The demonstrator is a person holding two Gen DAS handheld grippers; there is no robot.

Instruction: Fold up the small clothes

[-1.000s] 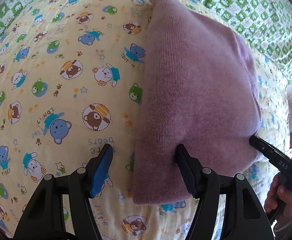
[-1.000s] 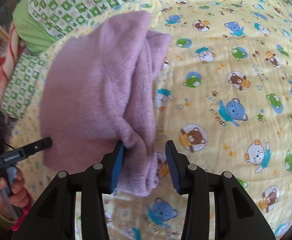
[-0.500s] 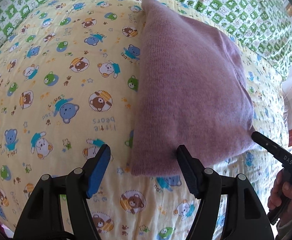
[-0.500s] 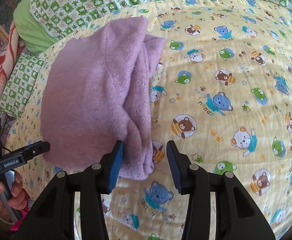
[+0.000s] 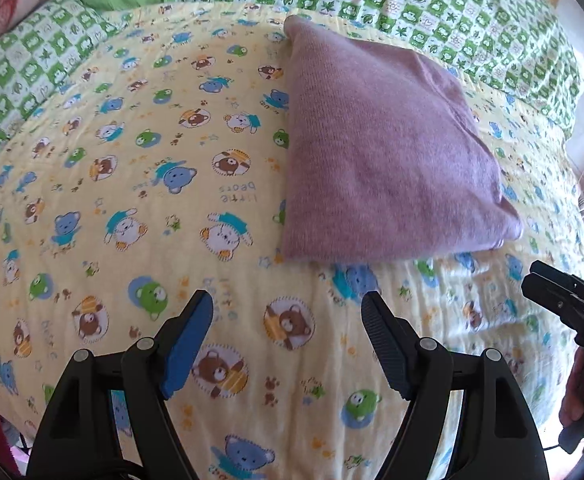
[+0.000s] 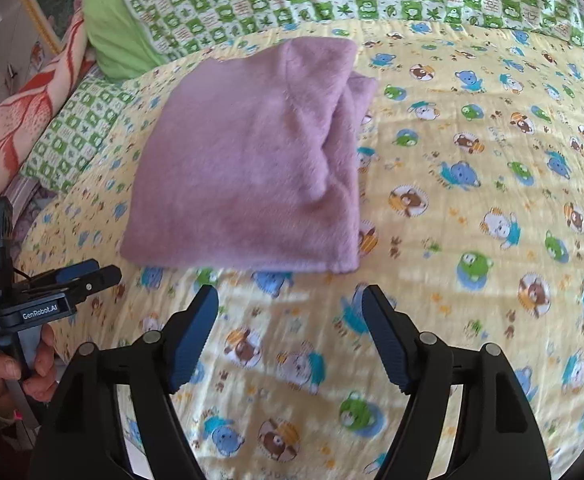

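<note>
A folded purple knit garment (image 5: 375,160) lies flat on the yellow bear-print quilt (image 5: 132,200); it also shows in the right wrist view (image 6: 248,168). My left gripper (image 5: 288,340) is open and empty, a short way in front of the garment's near edge. My right gripper (image 6: 290,332) is open and empty, also just short of the garment's near edge. The right gripper's tip shows at the right of the left wrist view (image 5: 559,300). The left gripper shows at the left of the right wrist view (image 6: 72,280).
A green checked blanket (image 5: 431,4) and a plain green pillow (image 6: 112,36) lie beyond the garment. An orange-and-white patterned cloth (image 6: 16,120) hangs at the bed's left side. The bed's edge falls away at the right of the left wrist view.
Both grippers have pulled back from the garment's near edge. The right gripper, which straddled the garment's corner, has opened wider. The garment now lies free on the quilt.
</note>
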